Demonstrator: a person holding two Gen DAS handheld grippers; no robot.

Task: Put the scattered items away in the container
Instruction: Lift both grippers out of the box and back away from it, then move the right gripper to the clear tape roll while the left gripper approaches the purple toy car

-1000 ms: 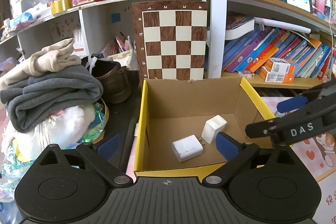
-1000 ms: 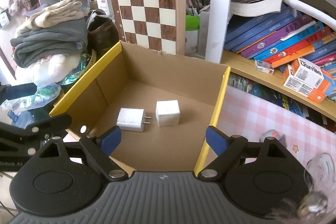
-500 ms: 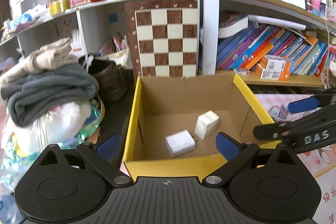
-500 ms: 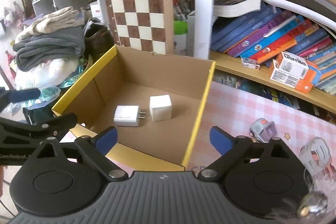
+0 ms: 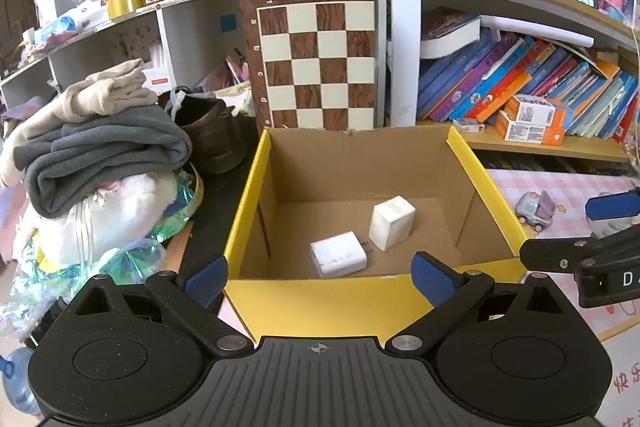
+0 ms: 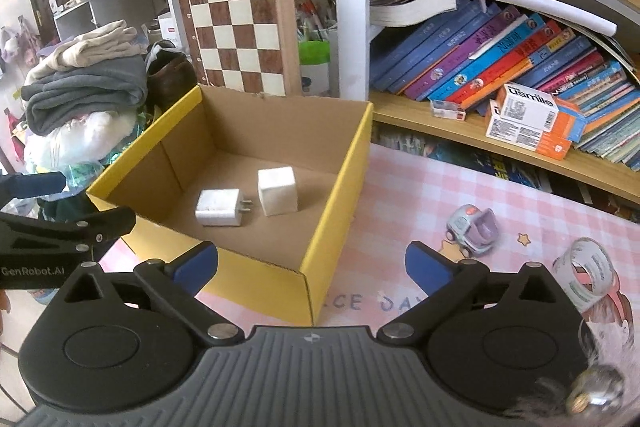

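Box [image 6: 336, 187]: open cardboard, yellow rim, on the pink checked tabletop [image 6: 420, 195]. Inside, on its floor: plug [image 6: 219, 207] lying flat, prongs toward the cube [image 6: 277, 190] just beside it.

Outside the box, on the tabletop: toy car [image 6: 472, 231]; tape roll [image 6: 591, 274], near the car.

Left claw [image 5: 320, 273]: released, nothing between its pads, before the box's near wall.

Right claw [image 6: 311, 265]: released, jaws just opening wide, empty, over the box's near corner.
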